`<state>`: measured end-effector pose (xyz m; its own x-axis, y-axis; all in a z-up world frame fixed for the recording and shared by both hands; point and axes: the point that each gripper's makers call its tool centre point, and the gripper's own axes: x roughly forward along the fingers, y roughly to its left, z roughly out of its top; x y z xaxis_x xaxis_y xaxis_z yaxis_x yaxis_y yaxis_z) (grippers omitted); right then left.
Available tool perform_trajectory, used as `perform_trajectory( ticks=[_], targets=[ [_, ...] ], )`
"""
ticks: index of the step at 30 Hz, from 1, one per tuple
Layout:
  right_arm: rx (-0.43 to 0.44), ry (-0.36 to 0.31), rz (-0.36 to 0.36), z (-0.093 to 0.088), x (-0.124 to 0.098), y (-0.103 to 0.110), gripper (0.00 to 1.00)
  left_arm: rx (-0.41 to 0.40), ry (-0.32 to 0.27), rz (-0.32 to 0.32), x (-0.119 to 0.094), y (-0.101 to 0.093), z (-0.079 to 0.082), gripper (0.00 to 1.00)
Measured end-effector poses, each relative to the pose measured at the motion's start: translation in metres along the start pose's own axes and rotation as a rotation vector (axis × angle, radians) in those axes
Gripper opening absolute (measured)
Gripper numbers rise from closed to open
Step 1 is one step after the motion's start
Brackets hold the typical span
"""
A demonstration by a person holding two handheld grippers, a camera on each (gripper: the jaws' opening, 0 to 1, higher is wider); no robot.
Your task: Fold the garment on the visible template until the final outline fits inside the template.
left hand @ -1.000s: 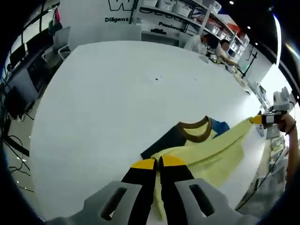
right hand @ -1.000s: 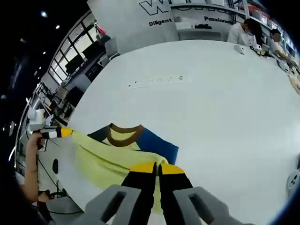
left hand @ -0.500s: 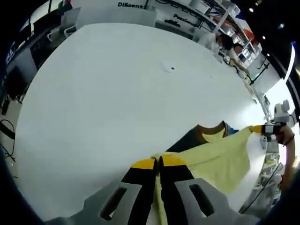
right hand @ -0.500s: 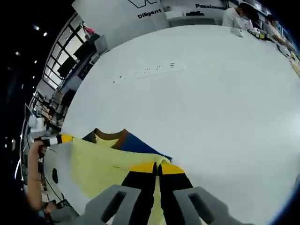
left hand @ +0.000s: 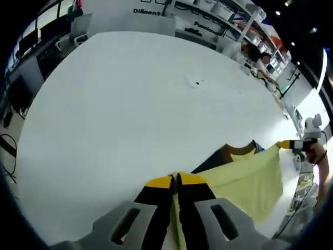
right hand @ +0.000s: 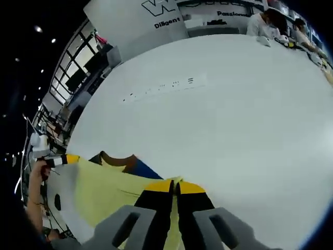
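Observation:
A yellow garment (left hand: pixel 244 179) with a brown collar (left hand: pixel 239 151) and dark blue sleeves hangs stretched between both grippers above the white table (left hand: pixel 130 104). My left gripper (left hand: pixel 176 180) is shut on one edge of the yellow cloth. In the right gripper view, my right gripper (right hand: pixel 175 185) is shut on the opposite edge of the garment (right hand: pixel 104 187), whose brown collar (right hand: pixel 117 160) shows at the left. The right gripper (left hand: pixel 291 145) appears at the far right of the left gripper view, and the left gripper (right hand: pixel 60 159) at the far left of the right gripper view, each held by a hand.
A faint printed marking (right hand: pixel 164 86) lies on the table farther out, with a small mark (left hand: pixel 195 80) on the surface. Shelves and seated people (left hand: pixel 255 52) line the far side. Chairs and desks (right hand: pixel 99 57) stand beyond the table's left edge.
Both grippers have carried the yellow cloth farther over the garment, covering more of the dark sleeve and collar. Both views have shifted with the hands.

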<state>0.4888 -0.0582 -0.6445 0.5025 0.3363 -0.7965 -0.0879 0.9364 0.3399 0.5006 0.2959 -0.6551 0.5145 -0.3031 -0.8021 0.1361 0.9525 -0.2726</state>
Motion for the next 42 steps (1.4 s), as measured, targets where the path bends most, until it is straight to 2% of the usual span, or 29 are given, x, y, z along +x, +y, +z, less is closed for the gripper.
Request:
perform_trajectory(
  ticks=[1, 2, 3, 5, 7, 8, 9, 10, 11, 13, 14, 15, 16, 17, 18, 19, 20, 22, 23, 25, 26, 28, 31, 33, 34, 38, 39, 41, 42],
  targets=[
    [0.033, -0.017, 0.002, 0.001, 0.0, 0.0, 0.0, -0.002, -0.008, 0.002, 0.0, 0.0, 0.002, 0.08],
    [0.06, -0.019, -0.004, 0.001, 0.0, -0.002, 0.0, -0.013, -0.038, 0.011, -0.002, 0.003, 0.007, 0.06],
    [0.083, -0.053, -0.008, 0.005, -0.001, -0.004, 0.0, -0.017, -0.087, 0.042, -0.006, 0.01, 0.017, 0.06],
    [0.069, -0.089, 0.022, 0.009, 0.0, 0.001, 0.0, 0.005, -0.103, 0.052, -0.009, 0.012, 0.02, 0.05],
    [0.025, -0.145, 0.036, 0.018, -0.001, 0.004, 0.12, 0.045, -0.136, 0.055, -0.012, 0.012, 0.026, 0.05],
    [0.014, -0.159, 0.036, 0.02, -0.001, 0.005, 0.2, 0.057, -0.141, 0.054, -0.012, 0.012, 0.027, 0.05],
    [-0.011, -0.19, 0.039, 0.026, -0.005, 0.007, 0.31, 0.108, -0.156, 0.048, -0.013, 0.011, 0.03, 0.05],
    [-0.018, -0.185, 0.04, 0.025, -0.006, 0.008, 0.36, 0.162, -0.172, 0.047, -0.016, 0.009, 0.031, 0.05],
    [-0.029, -0.189, 0.042, 0.026, -0.006, 0.008, 0.37, 0.172, -0.17, 0.047, -0.016, 0.009, 0.03, 0.06],
    [-0.143, -0.197, 0.051, 0.027, -0.01, 0.012, 0.35, 0.318, -0.184, 0.059, -0.019, 0.008, 0.031, 0.13],
    [-0.18, -0.193, 0.047, 0.026, -0.011, 0.012, 0.35, 0.369, -0.189, 0.06, -0.019, 0.007, 0.031, 0.21],
    [-0.217, -0.19, 0.042, 0.025, -0.011, 0.012, 0.37, 0.421, -0.194, 0.06, -0.019, 0.006, 0.031, 0.27],
    [-0.289, -0.203, 0.025, 0.027, -0.012, 0.011, 0.4, 0.494, -0.194, 0.059, -0.019, 0.004, 0.029, 0.33],
    [-0.319, -0.201, 0.02, 0.026, -0.012, 0.01, 0.43, 0.509, -0.211, 0.058, -0.019, 0.003, 0.03, 0.4],
    [-0.393, -0.19, 0.009, 0.024, -0.012, 0.01, 0.46, 0.555, -0.195, 0.044, -0.019, 0.002, 0.025, 0.43],
    [-0.41, -0.19, 0.005, 0.024, -0.013, 0.01, 0.47, 0.548, -0.217, 0.037, -0.019, 0.0, 0.026, 0.44],
    [-0.47, -0.181, 0.011, 0.021, -0.012, 0.012, 0.47, 0.538, -0.207, 0.035, -0.019, 0.001, 0.024, 0.45],
    [-0.504, -0.178, 0.017, 0.018, -0.012, 0.014, 0.5, 0.536, -0.193, -0.006, -0.019, -0.005, 0.02, 0.47],
    [-0.537, -0.191, 0.027, 0.019, -0.011, 0.017, 0.52, 0.539, -0.186, -0.005, -0.019, -0.005, 0.019, 0.5],
    [-0.59, -0.178, 0.021, 0.016, -0.009, 0.018, 0.57, 0.618, -0.188, 0.011, -0.016, -0.005, 0.018, 0.55],
    [-0.626, -0.164, 0.012, 0.014, -0.008, 0.017, 0.57, 0.648, -0.177, 0.015, -0.015, -0.005, 0.017, 0.56],
    [-0.771, -0.123, -0.028, 0.009, -0.003, 0.014, 0.57, 0.675, -0.163, 0.008, -0.011, -0.006, 0.013, 0.56],
    [-0.878, -0.081, -0.063, 0.004, 0.001, 0.011, 0.56, 0.736, -0.146, 0.013, -0.006, -0.003, 0.01, 0.59],
    [-0.896, -0.07, -0.086, 0.003, 0.003, 0.007, 0.52, 0.771, -0.131, 0.028, -0.002, 0.001, 0.008, 0.57],
    [-0.902, -0.071, -0.101, 0.004, 0.006, 0.004, 0.5, 0.83, -0.137, 0.029, 0.001, 0.003, 0.011, 0.54],
    [-0.981, -0.04, -0.107, 0.0, 0.011, 0.002, 0.5, 0.889, -0.132, -0.008, 0.006, 0.0, 0.011, 0.53],
    [-1.021, -0.028, -0.114, -0.001, 0.013, 0.001, 0.48, 0.929, -0.122, -0.035, 0.008, -0.003, 0.009, 0.52],
    [-1.064, -0.019, -0.116, -0.002, 0.016, 0.001, 0.42, 0.975, -0.086, -0.088, 0.013, -0.01, 0.001, 0.53],
    [-1.061, -0.013, -0.118, -0.002, 0.016, 0.0, 0.37, 0.991, -0.081, -0.084, 0.014, -0.009, 0.001, 0.53]
  ],
)
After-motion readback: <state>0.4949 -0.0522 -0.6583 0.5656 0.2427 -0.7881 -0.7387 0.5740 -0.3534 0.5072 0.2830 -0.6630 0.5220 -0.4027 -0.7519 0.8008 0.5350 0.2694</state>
